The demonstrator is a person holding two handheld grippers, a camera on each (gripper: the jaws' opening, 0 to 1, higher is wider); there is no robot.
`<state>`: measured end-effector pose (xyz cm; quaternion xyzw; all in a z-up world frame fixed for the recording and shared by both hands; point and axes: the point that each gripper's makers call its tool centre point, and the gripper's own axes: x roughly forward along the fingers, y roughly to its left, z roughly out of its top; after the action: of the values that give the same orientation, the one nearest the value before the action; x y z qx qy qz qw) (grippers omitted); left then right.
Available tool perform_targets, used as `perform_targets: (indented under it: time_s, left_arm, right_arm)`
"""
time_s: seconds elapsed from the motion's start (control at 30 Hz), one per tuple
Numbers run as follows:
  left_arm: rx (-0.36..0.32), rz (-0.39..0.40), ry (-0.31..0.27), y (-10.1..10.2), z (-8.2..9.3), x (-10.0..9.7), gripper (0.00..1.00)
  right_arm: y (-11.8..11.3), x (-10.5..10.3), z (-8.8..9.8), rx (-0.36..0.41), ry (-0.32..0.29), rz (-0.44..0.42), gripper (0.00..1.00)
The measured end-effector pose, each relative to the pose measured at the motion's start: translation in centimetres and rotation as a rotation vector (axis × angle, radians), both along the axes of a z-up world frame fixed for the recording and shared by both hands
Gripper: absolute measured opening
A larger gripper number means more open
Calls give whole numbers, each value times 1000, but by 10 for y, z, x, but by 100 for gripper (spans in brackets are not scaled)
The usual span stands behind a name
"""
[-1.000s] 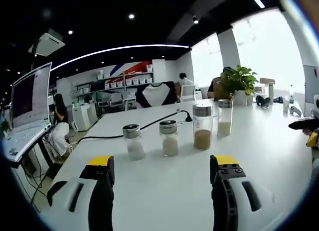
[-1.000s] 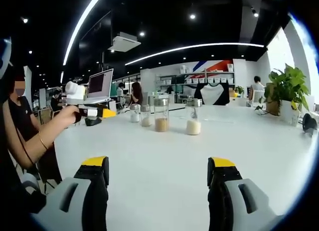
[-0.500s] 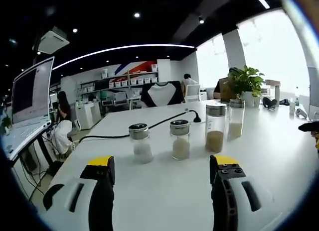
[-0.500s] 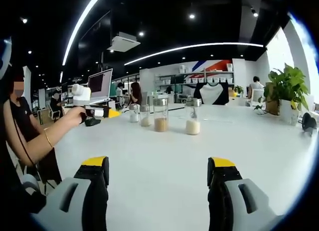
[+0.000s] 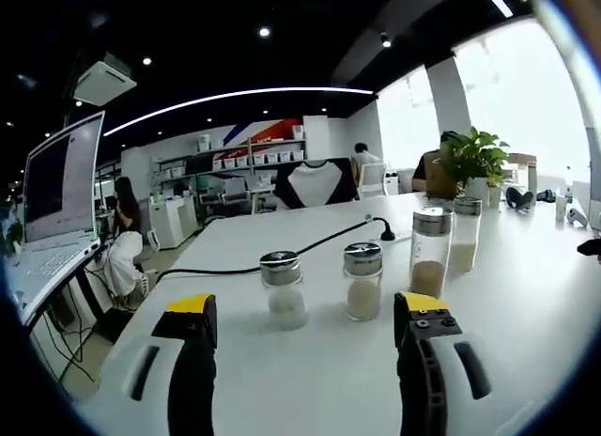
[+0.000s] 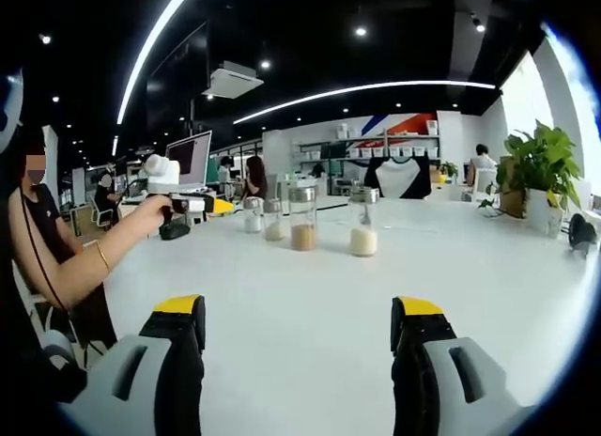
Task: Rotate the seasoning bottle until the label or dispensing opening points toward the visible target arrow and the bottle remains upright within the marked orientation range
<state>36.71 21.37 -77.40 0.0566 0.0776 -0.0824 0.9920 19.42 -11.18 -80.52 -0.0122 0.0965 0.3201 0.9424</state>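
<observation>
Four glass seasoning bottles with metal caps stand upright in a row on the white table [image 5: 310, 389]. In the left gripper view, a short bottle [image 5: 283, 290] and another short one [image 5: 362, 281] stand just beyond my open left gripper [image 5: 305, 304]; a taller one with brown contents [image 5: 430, 253] and a taller pale one [image 5: 466, 234] follow to the right. In the right gripper view the row runs from the pale bottle [image 6: 363, 221] past the brown one [image 6: 302, 218] to the far short pair [image 6: 263, 217]. My right gripper [image 6: 298, 305] is open, well short of them. A hand holds the left gripper [image 6: 202, 204] beside the row's far end.
A black cable [image 5: 310, 248] lies across the table behind the bottles. An open laptop [image 5: 56, 192] stands at the table's left edge. A potted plant [image 6: 540, 163] sits at the far right. People sit in the background.
The left gripper has moved closer to the row of bottles, which now look larger in its view. The right gripper has stayed still.
</observation>
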Motion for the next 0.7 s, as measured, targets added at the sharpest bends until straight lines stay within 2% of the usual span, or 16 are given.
perform_targets:
  time_s: [0.03, 0.07, 0.4, 0.57, 0.63, 0.7]
  left_arm:
    - [44, -9, 7, 0, -1, 2, 82]
    - [49, -12, 4, -1, 0, 3, 82]
    - [23, -18, 2, -1, 12, 21, 81]
    - [37, -22, -10, -6, 16, 27, 81]
    - [31, -15, -4, -4, 14, 30, 81]
    - [72, 39, 7, 6, 11, 32, 81]
  right_arm:
    - [1, 0, 1, 2, -2, 2, 82]
    - [1, 0, 3, 3, -5, 4, 82]
    - [-1, 1, 5, 5, -4, -4, 82]
    - [-2, 3, 6, 5, -5, -11, 82]
    - [-2, 4, 6, -1, -8, -12, 82]
    - [-2, 5, 7, 2, -9, -13, 82]
